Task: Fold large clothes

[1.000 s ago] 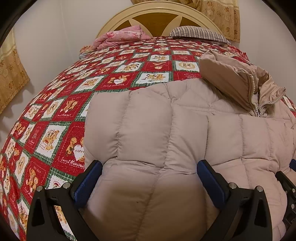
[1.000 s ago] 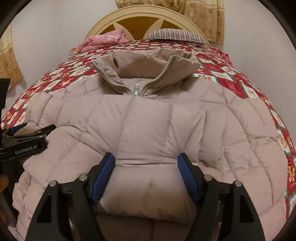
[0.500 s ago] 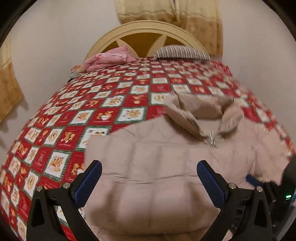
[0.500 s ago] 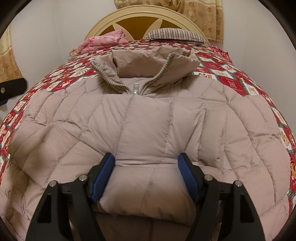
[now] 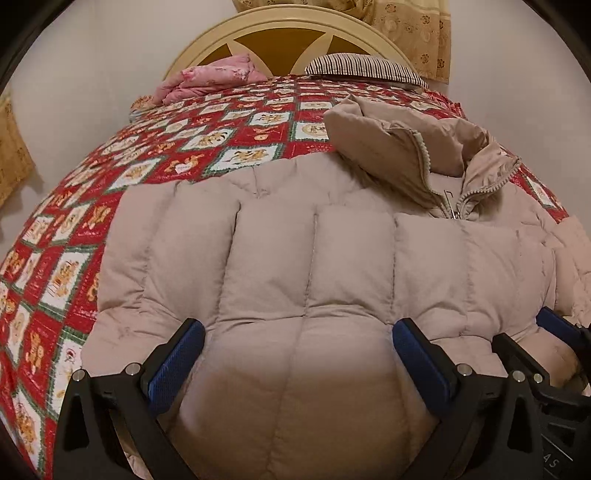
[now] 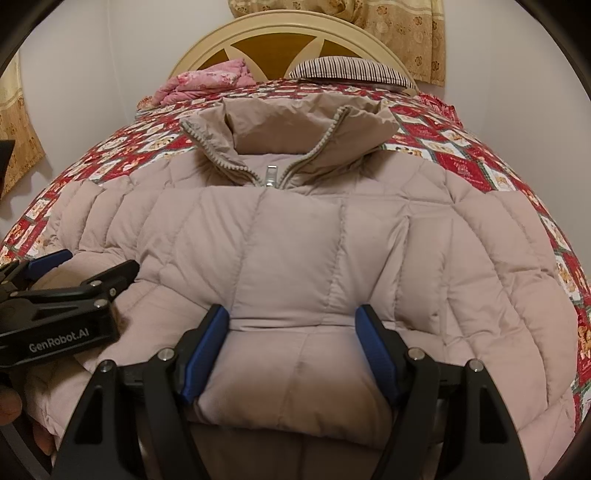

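Both wrist cameras sit low at the foot end of the bed, tilted downward and facing along it toward the headboard (image 5: 291, 35), close over the near edge of the puffer jacket (image 5: 306, 266). The left view stands to the left of the jacket's zipper collar (image 5: 436, 166); the right view looks straight at it (collar centred). Both share jacket, quilt (image 5: 207, 136), headboard, and each catches the other gripper at its edge.

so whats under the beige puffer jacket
The beige quilted puffer jacket lies on a red patchwork bedspread with teddy-bear squares, visible all round it. Whatever sits directly beneath the jacket is covered, so nothing else can be told.
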The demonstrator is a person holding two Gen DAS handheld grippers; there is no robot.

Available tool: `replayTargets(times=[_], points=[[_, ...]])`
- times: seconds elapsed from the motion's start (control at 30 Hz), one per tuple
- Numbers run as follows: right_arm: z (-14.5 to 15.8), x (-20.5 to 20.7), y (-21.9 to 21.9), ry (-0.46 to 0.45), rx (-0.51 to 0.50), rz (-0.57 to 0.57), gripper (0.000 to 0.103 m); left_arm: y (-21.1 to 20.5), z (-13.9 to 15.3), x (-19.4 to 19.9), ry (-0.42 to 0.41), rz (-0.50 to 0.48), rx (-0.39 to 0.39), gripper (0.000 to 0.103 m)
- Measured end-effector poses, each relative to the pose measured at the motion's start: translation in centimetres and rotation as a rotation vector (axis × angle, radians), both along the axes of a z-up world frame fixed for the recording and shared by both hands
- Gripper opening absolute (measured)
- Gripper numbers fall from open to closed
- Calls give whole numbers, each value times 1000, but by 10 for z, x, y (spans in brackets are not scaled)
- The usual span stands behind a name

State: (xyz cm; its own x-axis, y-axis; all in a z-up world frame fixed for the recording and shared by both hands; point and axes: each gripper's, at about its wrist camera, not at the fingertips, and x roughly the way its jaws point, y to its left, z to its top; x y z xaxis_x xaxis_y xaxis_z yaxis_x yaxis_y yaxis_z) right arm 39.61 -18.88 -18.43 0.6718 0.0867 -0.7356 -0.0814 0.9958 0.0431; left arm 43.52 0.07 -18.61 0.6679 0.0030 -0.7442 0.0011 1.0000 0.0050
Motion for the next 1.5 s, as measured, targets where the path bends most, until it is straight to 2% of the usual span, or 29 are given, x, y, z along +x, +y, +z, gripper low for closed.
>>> replayTargets(times=[0.63,0.87,1.0,1.13,1.33,1.4,1.5], points=[[-1,1,3,1,-11,0,75,0,-2,-6,-3,1,-11,102],[0,3,7,15,-48,3,75,-1,-4,-4,7,-1,-11,102],[8,9,5,70,-76,75,77,0,-4,-4,5,-2,-19,102],[23,16,-6,115,-43,158,77,1,-4,-5,3,-2,-23,102],[74,26,-16,-36,-96,210,77,2,-4,-6,-1,-1,-26,102],[89,41,-18,-89,-139,201,78,2,-4,-6,-1,-1,-26,102],[104,76,-17,-114,-158,213,79,3,-4,-7,-2,-1,-28,102]])
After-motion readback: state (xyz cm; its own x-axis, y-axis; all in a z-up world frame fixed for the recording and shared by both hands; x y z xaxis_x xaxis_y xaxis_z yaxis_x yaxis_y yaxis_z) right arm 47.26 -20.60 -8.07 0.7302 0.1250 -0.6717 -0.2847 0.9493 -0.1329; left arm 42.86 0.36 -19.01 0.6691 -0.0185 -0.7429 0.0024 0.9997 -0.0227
